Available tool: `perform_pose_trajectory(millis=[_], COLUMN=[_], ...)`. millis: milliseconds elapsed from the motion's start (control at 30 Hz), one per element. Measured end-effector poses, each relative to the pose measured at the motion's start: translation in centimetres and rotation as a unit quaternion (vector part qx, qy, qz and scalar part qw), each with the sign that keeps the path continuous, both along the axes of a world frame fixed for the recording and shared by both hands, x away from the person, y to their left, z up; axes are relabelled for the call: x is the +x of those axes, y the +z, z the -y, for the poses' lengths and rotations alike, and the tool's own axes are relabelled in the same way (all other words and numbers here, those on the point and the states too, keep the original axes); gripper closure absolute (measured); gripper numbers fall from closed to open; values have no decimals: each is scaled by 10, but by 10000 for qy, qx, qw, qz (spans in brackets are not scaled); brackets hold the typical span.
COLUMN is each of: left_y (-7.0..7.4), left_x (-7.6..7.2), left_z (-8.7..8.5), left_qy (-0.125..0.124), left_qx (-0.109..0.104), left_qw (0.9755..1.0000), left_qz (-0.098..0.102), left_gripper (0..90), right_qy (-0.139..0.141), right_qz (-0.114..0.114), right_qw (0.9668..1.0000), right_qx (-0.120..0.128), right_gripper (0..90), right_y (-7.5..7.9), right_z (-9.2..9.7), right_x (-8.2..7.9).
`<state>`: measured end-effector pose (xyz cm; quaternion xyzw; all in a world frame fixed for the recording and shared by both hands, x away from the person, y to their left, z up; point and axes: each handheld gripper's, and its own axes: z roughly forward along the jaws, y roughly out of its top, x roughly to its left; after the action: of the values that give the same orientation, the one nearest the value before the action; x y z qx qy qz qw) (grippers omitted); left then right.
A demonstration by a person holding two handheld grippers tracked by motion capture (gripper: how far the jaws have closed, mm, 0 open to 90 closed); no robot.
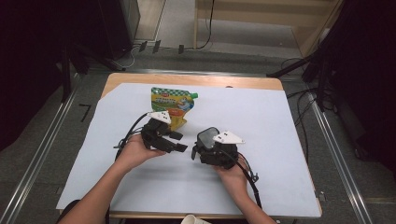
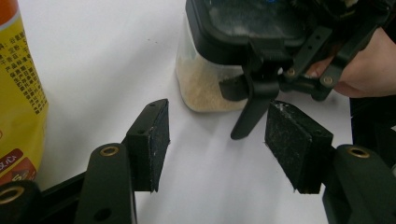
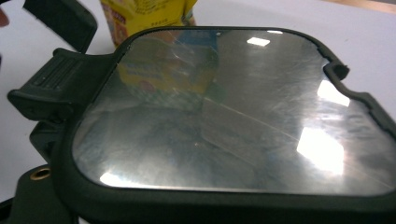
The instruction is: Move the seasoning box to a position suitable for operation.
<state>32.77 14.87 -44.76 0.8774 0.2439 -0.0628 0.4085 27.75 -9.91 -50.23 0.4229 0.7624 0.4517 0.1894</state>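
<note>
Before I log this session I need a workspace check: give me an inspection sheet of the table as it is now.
Surface: white sheet over a wooden table.
Job's things: clear container holding pale grains, with a dark-framed lid; yellow spouted pouch behind it.
Clutter: white object at the near edge.
Grippers: left gripper open, nothing between the pads; right gripper at the container, state unclear.
Cables: one trails from each gripper; more on the floor.
Surroundings: grey floor, metal rails, dark stands.

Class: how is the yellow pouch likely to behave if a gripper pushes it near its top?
The pouch stands upright on a narrow base, so it would probably tip rather than slide. Its sides look like soft film, so they may dent. The glossy surface may be slippery.
</note>
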Motion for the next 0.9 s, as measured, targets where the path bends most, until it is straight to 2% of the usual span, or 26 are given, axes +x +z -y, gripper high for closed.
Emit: perform_pose_trajectory(millis=[200,333,467,533,733,833,900], left_y=[0,0,0,-1,-1,-1,0], left_x=[0,-1,-2,-2,-1,-1,-2], left_z=[0,1,2,3,1,1,2], left_qy=[8,-13,-36,-60,23,11,-8], left_qx=[4,37,34,52,73,43,49], left_qw=[10000,10000,10000,10000,10000,10000,10000], left_qz=[8,9,15,14,57,65,79], left_gripper=[410,410,410,411,466,479,479], right_qy=[43,117,208,240,253,245,245], right_qz=[-5,107,-65,-142,-232,-319,-274], right_qw=[10000,9998,9997,9996,9993,9991,9992], right_qx=[-55,-125,-54,-101,-151,-94,-137], right_gripper=[156,154,128,106,103,130,130], right_y=[-1,-4,-4,-4,2,4,6], right_z=[-3,-2,2,2,8,12,14], right_x=[-10,-14,-13,-13,-19,-24,-28])
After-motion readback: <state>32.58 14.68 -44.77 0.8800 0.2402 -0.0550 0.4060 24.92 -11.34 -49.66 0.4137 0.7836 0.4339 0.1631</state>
